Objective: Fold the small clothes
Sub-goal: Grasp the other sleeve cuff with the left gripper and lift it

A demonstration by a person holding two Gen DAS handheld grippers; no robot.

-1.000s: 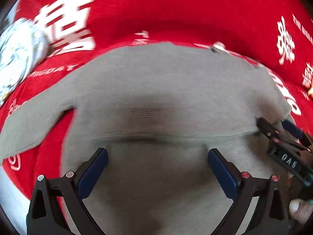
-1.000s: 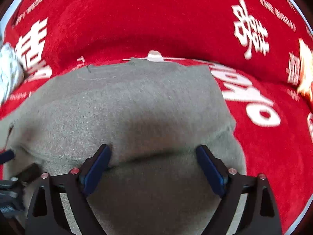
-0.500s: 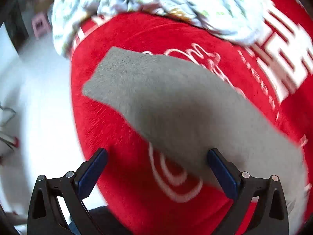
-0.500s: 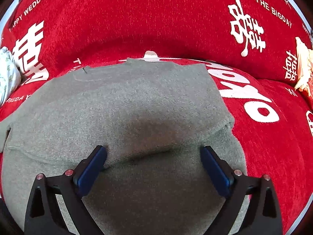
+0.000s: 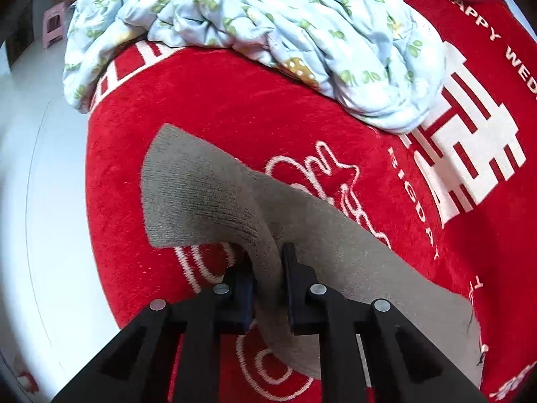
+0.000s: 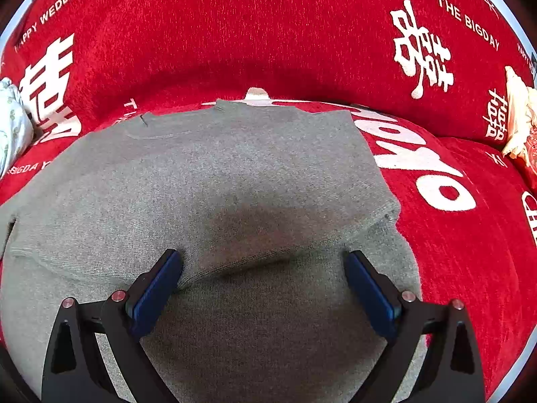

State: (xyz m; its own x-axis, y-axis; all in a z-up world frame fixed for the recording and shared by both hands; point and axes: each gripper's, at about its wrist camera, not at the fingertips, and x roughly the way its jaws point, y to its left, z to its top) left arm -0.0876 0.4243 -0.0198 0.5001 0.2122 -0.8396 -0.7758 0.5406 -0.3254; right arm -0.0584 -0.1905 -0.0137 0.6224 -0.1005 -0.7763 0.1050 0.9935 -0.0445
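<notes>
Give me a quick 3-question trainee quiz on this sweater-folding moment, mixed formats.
1. True or false: the left gripper has its fingers pinched on the grey knit sweater's sleeve.
2. The right gripper is: A) shut on the sweater body, B) open above it, C) out of view.
3. What lies bunched on the red wedding-print sofa cover beyond the sleeve?

Key: 1 true; 2 B; 3 a pale blue quilt with green leaf print.
</notes>
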